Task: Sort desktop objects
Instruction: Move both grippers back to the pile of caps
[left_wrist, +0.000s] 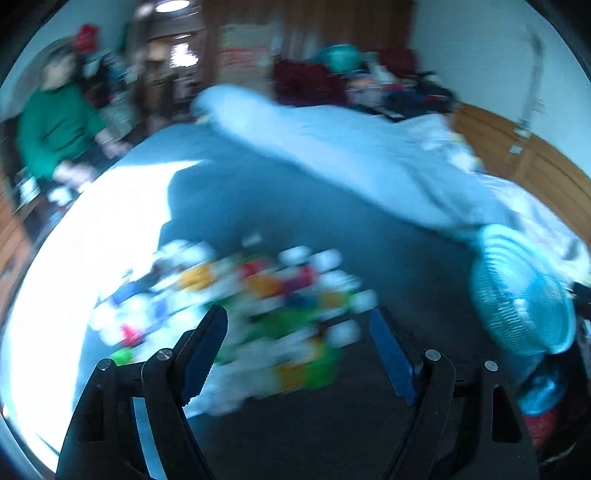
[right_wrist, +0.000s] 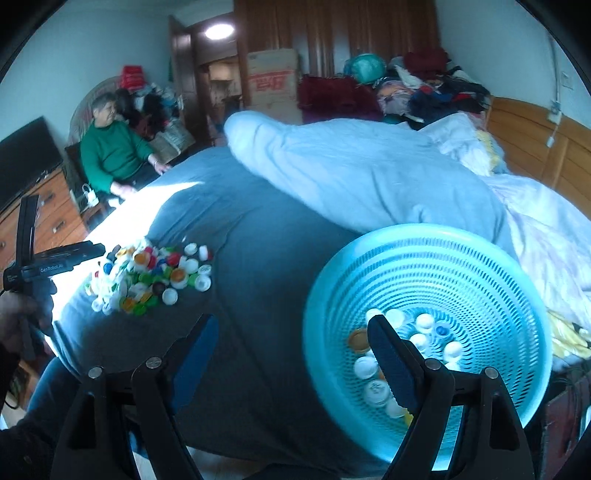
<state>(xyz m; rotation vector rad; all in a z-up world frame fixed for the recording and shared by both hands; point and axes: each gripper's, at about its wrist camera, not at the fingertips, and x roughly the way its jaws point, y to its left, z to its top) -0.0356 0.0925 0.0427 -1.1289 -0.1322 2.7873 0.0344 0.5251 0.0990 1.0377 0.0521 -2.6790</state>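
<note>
A heap of mixed-colour bottle caps (right_wrist: 151, 277) lies on the grey-blue bed sheet (right_wrist: 258, 240), left of centre. In the blurred left wrist view the same caps (left_wrist: 240, 306) sit just beyond my left gripper (left_wrist: 297, 317), which is open with nothing between its blue pads. That left gripper (right_wrist: 92, 249) also shows at the far left of the right wrist view, hovering beside the heap. A light-blue perforated basket (right_wrist: 424, 258) stands at the right, with several mostly white caps (right_wrist: 388, 354) inside. My right gripper (right_wrist: 291, 325) is open and empty, its right finger over the basket's near rim.
A rolled pale-blue quilt (right_wrist: 351, 177) lies across the bed behind the basket. A person in a green sweater (right_wrist: 110, 155) sits at the far left by a wooden dresser (right_wrist: 44, 214). Clothes (right_wrist: 424, 88) are piled at the back. The basket (left_wrist: 524, 295) is at the right edge of the left wrist view.
</note>
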